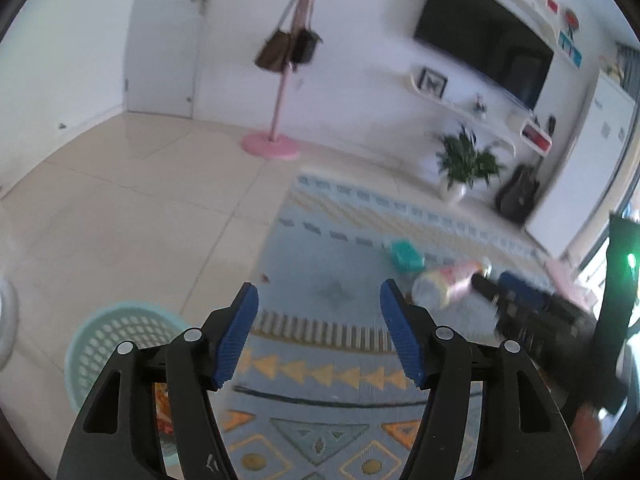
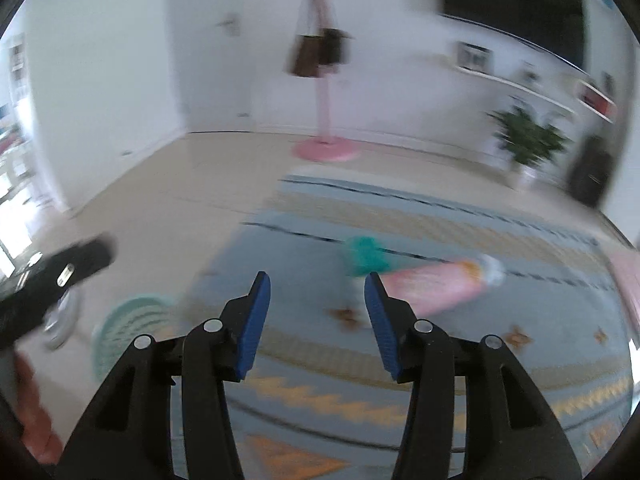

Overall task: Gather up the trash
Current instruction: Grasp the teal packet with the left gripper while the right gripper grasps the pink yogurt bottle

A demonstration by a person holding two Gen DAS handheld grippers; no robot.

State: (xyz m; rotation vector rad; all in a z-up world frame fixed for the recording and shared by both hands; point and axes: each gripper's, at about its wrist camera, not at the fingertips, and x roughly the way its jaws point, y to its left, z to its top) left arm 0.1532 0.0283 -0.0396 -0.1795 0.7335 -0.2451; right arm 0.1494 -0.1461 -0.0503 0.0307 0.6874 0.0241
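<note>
Litter lies scattered on a patterned blue-and-yellow woven rug [image 1: 320, 364] in a bright living room: a pink-labelled clear plastic bottle [image 1: 448, 282] on its side and, just beyond it, a small teal plastic container [image 1: 405, 254]. A pale green perforated plastic basket [image 1: 116, 344] stands on the cream tiled floor [image 1: 132, 208] just off the rug's edge, apparently placed there to receive whatever is gathered.

The left gripper [image 1: 319, 328] hangs above the rug with its blue-padded jaws spread wide and nothing between them. The right gripper [image 2: 317, 322], likewise gaping and empty, points toward the bottle [image 2: 436, 286], which lies just past its right jaw. Seen from the left camera, the right tool is close beside the bottle, likely lining up the first pick.

Behind, a pink coat stand [image 1: 280, 80] hung with brown bags, a potted green plant [image 1: 464, 164] and a wall-mounted black television [image 1: 484, 36] line the white wall. Both views are blurred.
</note>
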